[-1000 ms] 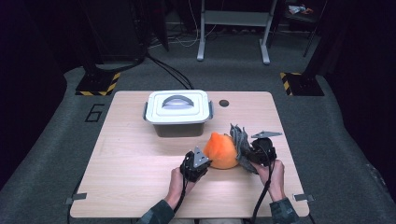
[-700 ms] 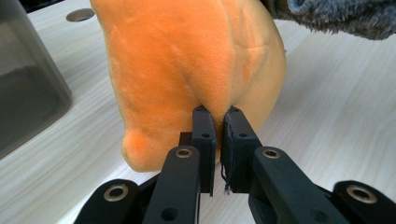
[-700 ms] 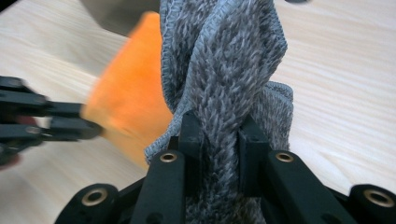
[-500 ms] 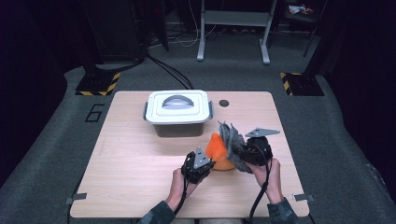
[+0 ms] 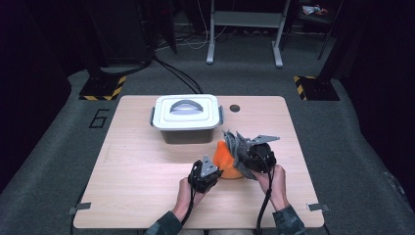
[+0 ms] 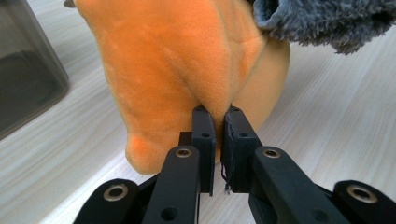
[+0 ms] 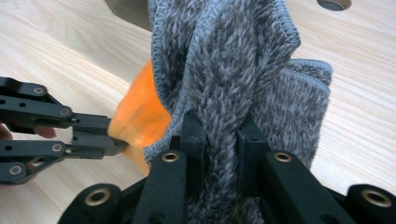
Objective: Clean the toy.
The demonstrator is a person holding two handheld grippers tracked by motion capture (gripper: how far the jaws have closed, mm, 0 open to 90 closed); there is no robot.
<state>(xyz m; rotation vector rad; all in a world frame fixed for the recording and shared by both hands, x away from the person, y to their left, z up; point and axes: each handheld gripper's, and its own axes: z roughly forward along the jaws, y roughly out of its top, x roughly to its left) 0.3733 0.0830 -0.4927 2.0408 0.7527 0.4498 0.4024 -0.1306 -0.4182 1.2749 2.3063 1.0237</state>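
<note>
You had the left tongs (image 6: 218, 122) pinched on the orange plush (image 5: 226, 161) and the right tongs (image 7: 223, 135) clamped on the grey cloth (image 7: 233, 70), near-right on the tabletop (image 5: 137, 166); tugging apart could slip that thin fold.

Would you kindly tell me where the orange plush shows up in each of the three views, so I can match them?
High view: the orange plush sits at the table's near centre, between the two hands.
Left gripper view: it takes up the upper middle, a fold pinched in the left tongs.
Right gripper view: it peeks out at centre left, behind the grey knitted cloth.
Shared landmark: that grey cloth, draped against the plush, appears in all three.
</note>
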